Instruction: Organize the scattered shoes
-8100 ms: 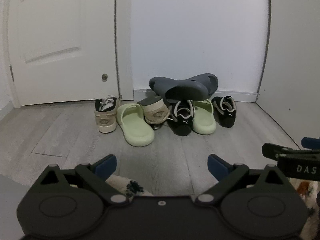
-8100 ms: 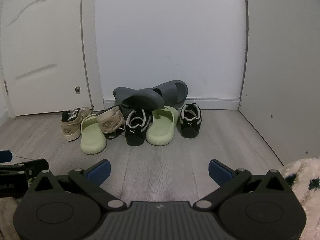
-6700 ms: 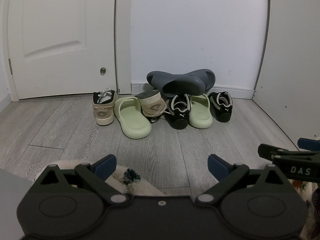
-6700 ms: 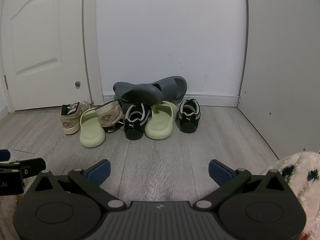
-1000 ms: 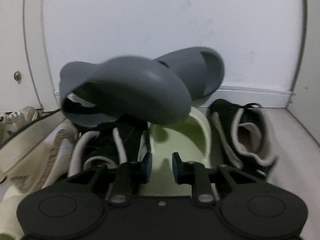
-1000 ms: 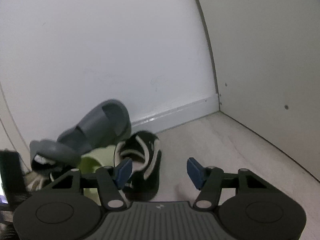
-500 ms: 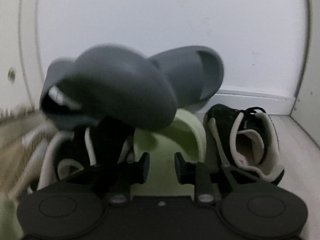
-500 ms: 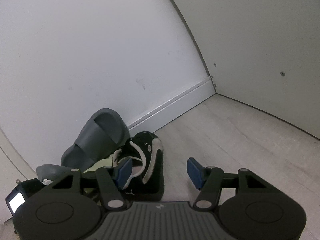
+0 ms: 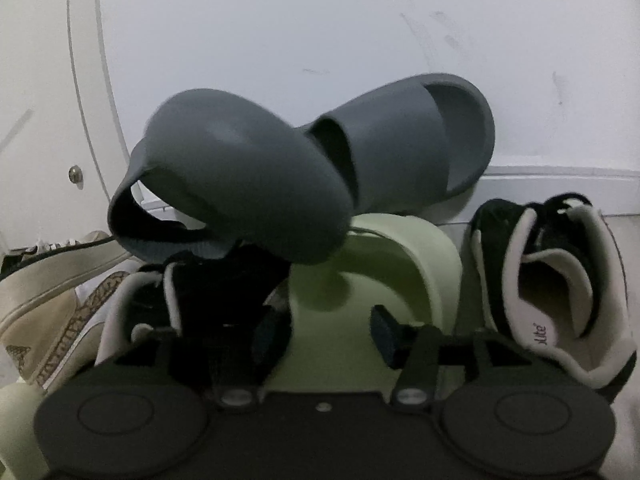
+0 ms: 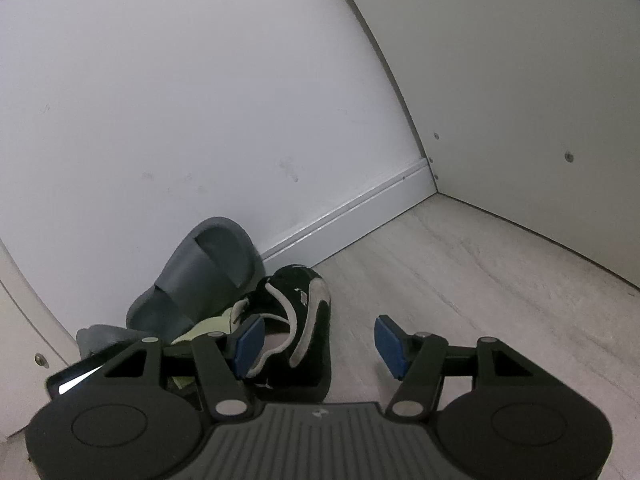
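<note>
Two dark grey slides lie on top of the shoe pile: one [image 9: 240, 184] near me, the other [image 9: 420, 140] leaning on the wall. Below them sit a pale green slide [image 9: 360, 272] and, on either side of it, two black sneakers [image 9: 208, 292] [image 9: 540, 300]. My left gripper [image 9: 326, 332] is partly open, low over the green slide's heel. The near grey slide overhangs it. In the right wrist view, my right gripper [image 10: 318, 342] is open at the black sneaker [image 10: 296, 312]. Its left fingertip [image 10: 248, 344] is over the shoe's opening and its right one over bare floor.
A beige sneaker [image 9: 52, 292] and a second green slide [image 9: 16, 420] lie at the pile's left, in front of a white door [image 9: 40, 120]. The baseboard [image 10: 360, 208] meets a white side panel [image 10: 540, 120] in a corner. Wood floor [image 10: 480, 280] stretches right of the sneaker.
Both grippers came from the rug up to the pile. In the last second the left jaws widened slightly over the green slide. The right gripper tilted, keeping its gap.
</note>
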`<state>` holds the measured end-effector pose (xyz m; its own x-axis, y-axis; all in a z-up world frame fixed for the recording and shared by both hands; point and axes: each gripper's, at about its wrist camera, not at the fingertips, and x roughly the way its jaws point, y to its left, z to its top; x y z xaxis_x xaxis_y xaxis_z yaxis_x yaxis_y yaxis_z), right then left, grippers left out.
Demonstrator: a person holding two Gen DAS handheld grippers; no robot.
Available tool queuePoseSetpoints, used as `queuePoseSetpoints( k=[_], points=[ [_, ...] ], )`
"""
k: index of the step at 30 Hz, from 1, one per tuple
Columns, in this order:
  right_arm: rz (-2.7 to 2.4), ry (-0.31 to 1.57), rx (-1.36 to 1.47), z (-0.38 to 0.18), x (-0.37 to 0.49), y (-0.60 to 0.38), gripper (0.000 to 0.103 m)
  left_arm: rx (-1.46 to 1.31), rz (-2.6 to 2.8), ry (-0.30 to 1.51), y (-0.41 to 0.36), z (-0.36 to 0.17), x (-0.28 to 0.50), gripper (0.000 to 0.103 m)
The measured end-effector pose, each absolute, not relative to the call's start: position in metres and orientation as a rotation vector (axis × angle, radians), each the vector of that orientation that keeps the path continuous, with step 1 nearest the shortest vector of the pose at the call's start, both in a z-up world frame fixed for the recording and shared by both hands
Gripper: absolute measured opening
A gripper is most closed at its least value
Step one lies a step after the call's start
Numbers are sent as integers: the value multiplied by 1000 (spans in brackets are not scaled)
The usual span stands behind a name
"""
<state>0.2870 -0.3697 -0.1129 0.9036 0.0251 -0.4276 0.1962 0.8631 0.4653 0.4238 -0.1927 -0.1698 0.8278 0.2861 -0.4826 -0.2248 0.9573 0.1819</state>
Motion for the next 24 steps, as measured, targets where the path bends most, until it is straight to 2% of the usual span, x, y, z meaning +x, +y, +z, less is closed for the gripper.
queuePoseSetpoints(
  k=[3, 5, 10, 24],
  points=[
    [-88, 440, 527, -113, 288, -369, 63, 114, 286, 533, -195, -170, 427, 58],
    [-84, 435, 531, -112, 288, -368, 63, 111, 275, 539, -195, -170, 426, 49],
    [-80, 434, 538, -111, 290, -368, 63, 84, 200, 559, -196, -170, 422, 36],
    [-85, 427, 557, -111, 291, -371, 63, -29, 151, 581, -179, -169, 432, 35]
  ],
)
